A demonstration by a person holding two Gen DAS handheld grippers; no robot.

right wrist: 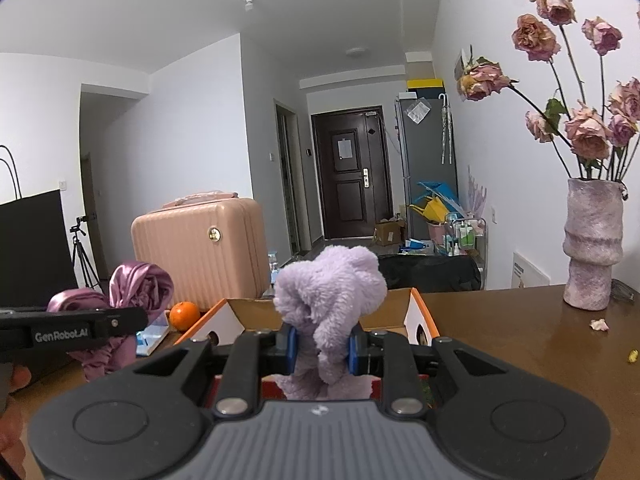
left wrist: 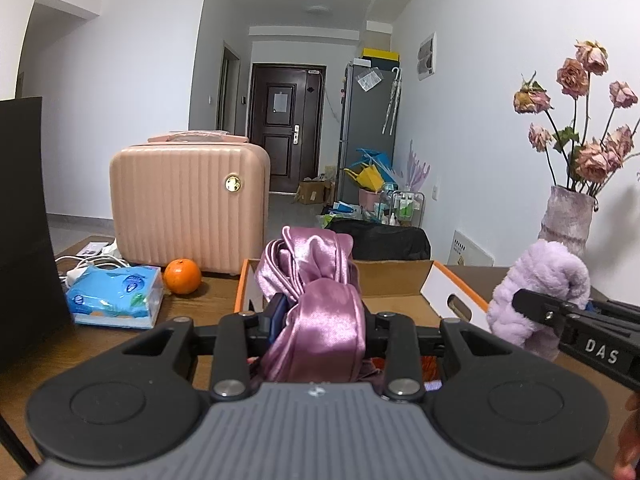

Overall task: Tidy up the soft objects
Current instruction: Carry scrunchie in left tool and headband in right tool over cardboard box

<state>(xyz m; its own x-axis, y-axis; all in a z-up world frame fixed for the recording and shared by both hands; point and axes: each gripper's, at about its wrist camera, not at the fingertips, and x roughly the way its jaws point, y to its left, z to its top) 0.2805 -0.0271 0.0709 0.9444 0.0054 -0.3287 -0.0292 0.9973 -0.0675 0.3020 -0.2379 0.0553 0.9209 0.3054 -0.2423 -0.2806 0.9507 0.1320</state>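
Observation:
My left gripper (left wrist: 320,322) is shut on a bunched pink satin cloth (left wrist: 316,280), which rises above the fingers in front of an open cardboard box (left wrist: 394,280) with orange edges. From the right wrist view the same satin cloth (right wrist: 136,284) shows at the left, beside the left gripper's black arm. My right gripper (right wrist: 322,350) is shut on a fluffy lilac plush piece (right wrist: 332,280), squeezed between the blue pads (right wrist: 291,346), just before the box (right wrist: 248,314). The plush (left wrist: 540,288) also appears at the right edge of the left wrist view.
On the wooden table (right wrist: 500,340) stand a pink ribbed case (left wrist: 188,200), an orange (left wrist: 182,276), a blue tissue pack (left wrist: 116,296) and a black paper bag (left wrist: 24,220). A vase of dried roses (right wrist: 594,244) stands at the right, with petal crumbs near it.

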